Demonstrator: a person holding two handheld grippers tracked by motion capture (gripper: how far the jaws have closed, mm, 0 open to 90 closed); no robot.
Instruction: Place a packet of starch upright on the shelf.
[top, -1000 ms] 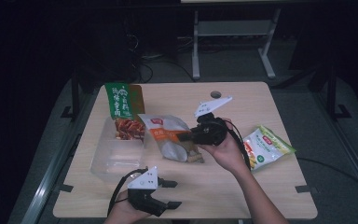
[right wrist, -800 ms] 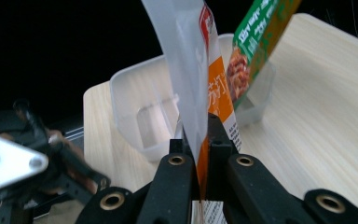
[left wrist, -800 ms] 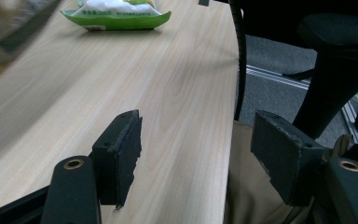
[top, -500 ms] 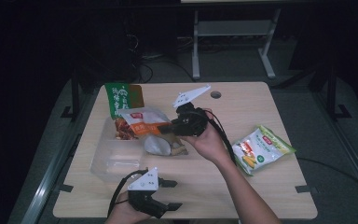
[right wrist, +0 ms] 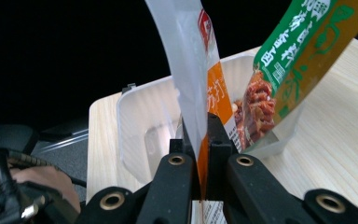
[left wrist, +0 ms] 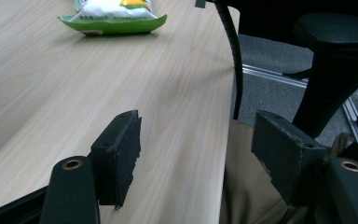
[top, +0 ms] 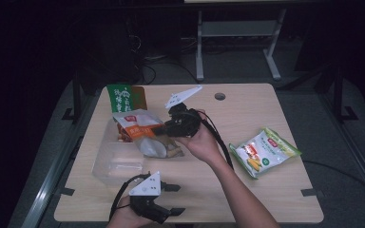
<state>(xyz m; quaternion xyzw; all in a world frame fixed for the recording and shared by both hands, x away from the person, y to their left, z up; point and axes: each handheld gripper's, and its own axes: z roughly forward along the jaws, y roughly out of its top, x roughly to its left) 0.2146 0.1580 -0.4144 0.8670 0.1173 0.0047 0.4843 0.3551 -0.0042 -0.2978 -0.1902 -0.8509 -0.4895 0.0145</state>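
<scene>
My right gripper (top: 164, 128) is shut on a white and orange snack bag (top: 141, 129), held over the clear plastic bin (top: 105, 164) at the table's left. In the right gripper view the bag (right wrist: 200, 70) is pinched on edge between the jaws, above the bin (right wrist: 140, 126). A green and brown snack bag (top: 122, 98) leans in the bin's far end; the same green bag (right wrist: 298, 51) hangs to the right of my jaws. My left gripper (top: 174, 198) rests open near the table's front edge with nothing between its fingers (left wrist: 121, 154).
A green and white snack packet (top: 264, 151) lies on the table's right side; this packet (left wrist: 114, 16) is also far off in the left gripper view. A black cable (top: 221, 142) trails along the right forearm. A chair arm (left wrist: 335, 51) stands beyond the table edge.
My right gripper has carried the white and orange bag leftward from the table's middle to above the bin. The left gripper has stayed put.
</scene>
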